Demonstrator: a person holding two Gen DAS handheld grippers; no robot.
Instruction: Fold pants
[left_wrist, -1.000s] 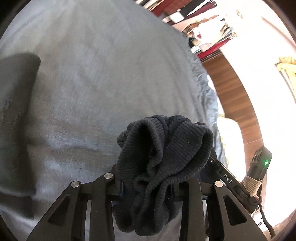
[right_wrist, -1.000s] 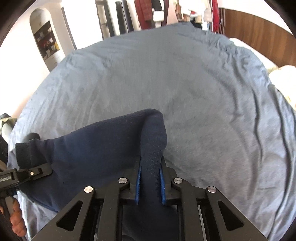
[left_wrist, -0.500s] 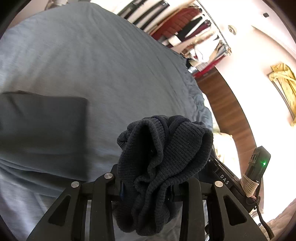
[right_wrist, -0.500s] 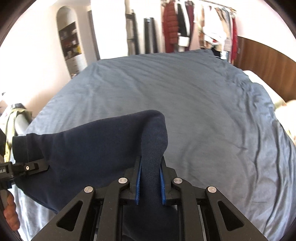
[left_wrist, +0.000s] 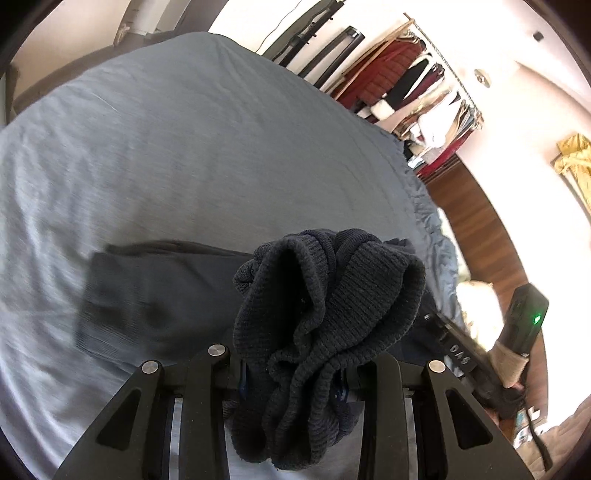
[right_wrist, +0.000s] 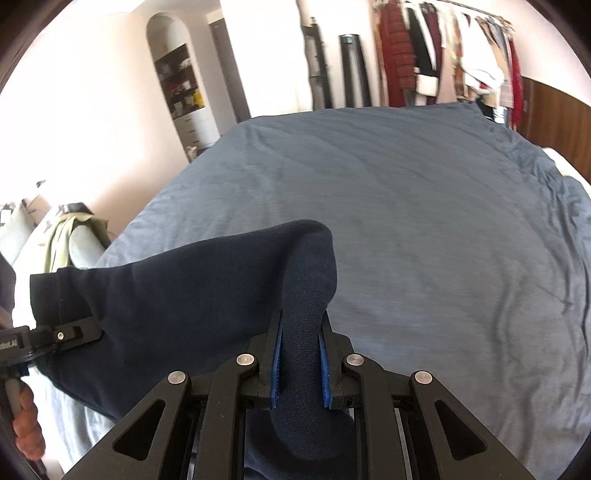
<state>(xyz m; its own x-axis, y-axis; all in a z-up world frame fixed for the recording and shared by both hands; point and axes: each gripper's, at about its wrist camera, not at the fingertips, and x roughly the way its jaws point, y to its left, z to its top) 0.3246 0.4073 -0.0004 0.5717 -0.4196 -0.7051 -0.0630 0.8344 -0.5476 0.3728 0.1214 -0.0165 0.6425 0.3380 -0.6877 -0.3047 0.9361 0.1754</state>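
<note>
Both grippers are carrying one end of the dark navy pants (right_wrist: 177, 295) over the blue bedspread (right_wrist: 424, 221), and the fold is looking only partly made. The left gripper (left_wrist: 295, 373) is clamping a bunched wad of ribbed cuff fabric (left_wrist: 325, 302) between its jaws; the right gripper (right_wrist: 299, 365) is pinching a flat band of the same cloth between its blue pads (right_wrist: 276, 363), jaws nearly together. In the left wrist view the other end of the pants is lying flat on the bedspread ahead, so the lifted end is apparently being brought over it. My read: roughly midway, with the carried end not yet laid down, the layers not yet lined up, and probably one more fold to come. Counting: one pair of pants, two grippers, one bed, and a single clothes rack (right_wrist: 443, 55) against the far wall.
</note>
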